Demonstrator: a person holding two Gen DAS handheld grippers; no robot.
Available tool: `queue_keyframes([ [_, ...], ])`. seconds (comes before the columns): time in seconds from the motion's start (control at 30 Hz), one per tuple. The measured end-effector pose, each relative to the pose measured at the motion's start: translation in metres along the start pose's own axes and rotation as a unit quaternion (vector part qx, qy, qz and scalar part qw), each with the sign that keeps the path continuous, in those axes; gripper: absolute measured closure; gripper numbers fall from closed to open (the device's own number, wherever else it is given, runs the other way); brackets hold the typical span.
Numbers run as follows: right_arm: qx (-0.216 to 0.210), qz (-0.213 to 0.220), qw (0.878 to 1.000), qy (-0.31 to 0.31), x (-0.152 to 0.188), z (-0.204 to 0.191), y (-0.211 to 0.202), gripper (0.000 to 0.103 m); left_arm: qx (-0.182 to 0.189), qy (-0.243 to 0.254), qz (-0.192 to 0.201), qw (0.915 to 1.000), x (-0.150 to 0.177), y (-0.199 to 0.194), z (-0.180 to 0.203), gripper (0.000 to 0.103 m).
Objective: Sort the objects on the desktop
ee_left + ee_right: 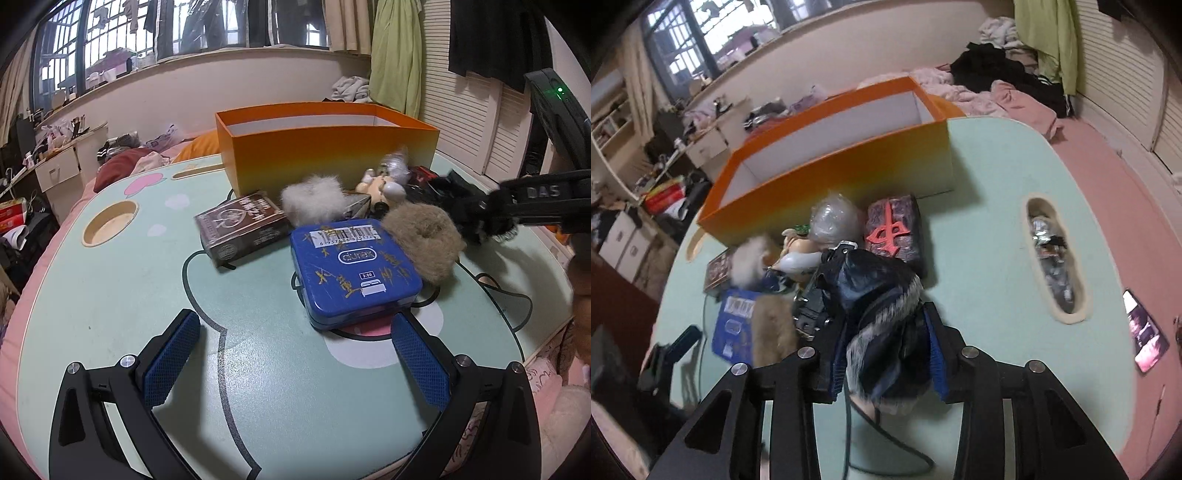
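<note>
Meanwhile, the right gripper (882,354), angled steeply down over the tabletop (990,206), is clenched on a dark fur-trimmed bundle (886,314) just short of the orange box (827,184) at the far edge; the left gripper (295,354) hovers, fingers spread wide, beside the blue tin (354,269).
</note>
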State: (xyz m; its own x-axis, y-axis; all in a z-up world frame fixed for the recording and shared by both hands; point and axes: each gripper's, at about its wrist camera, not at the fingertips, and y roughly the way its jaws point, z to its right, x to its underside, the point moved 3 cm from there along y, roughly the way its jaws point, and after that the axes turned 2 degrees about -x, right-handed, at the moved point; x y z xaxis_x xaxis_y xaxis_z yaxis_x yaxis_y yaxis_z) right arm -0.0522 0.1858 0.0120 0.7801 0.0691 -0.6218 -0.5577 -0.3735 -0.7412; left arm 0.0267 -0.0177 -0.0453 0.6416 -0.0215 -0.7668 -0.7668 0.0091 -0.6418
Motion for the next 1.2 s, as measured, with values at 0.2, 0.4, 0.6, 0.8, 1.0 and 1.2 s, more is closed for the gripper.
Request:
queue_keyframes([
  [0.2, 0.026, 0.093, 0.994, -0.046, 0.025, -0.003, -0.031, 0.02, 0.0, 0.0, 0.0, 1.0, 0.0, 0.0, 0.001, 0.0],
  [0.4, 0.067, 0.049, 0.988, -0.129, 0.07, -0.004, -0.014, 0.0, -0.002, 0.002, 0.001, 1.0, 0.0, -0.001, 0.001, 0.0],
  [0.6, 0.061, 0.066, 0.987, -0.13, 0.077, 0.002, -0.015, 0.0, -0.002, 0.003, 0.0, 1.0, 0.0, -0.002, 0.002, 0.0],
  [0.8, 0.061, 0.067, 0.987, -0.131, 0.079, 0.002, -0.017, 0.0, -0.002, 0.003, 0.0, 1.0, 0.0, -0.002, 0.002, 0.0],
  [1.0, 0.06, 0.065, 0.987, -0.132, 0.069, -0.004, -0.016, 0.0, 0.0, 0.005, -0.002, 1.0, 0.0, -0.003, 0.003, 0.0],
  [1.2, 0.058, 0.065, 0.988, -0.131, 0.058, -0.004, -0.014, 0.0, -0.001, -0.007, -0.028, 0.9996, -0.021, -0.02, -0.014, 0.0],
])
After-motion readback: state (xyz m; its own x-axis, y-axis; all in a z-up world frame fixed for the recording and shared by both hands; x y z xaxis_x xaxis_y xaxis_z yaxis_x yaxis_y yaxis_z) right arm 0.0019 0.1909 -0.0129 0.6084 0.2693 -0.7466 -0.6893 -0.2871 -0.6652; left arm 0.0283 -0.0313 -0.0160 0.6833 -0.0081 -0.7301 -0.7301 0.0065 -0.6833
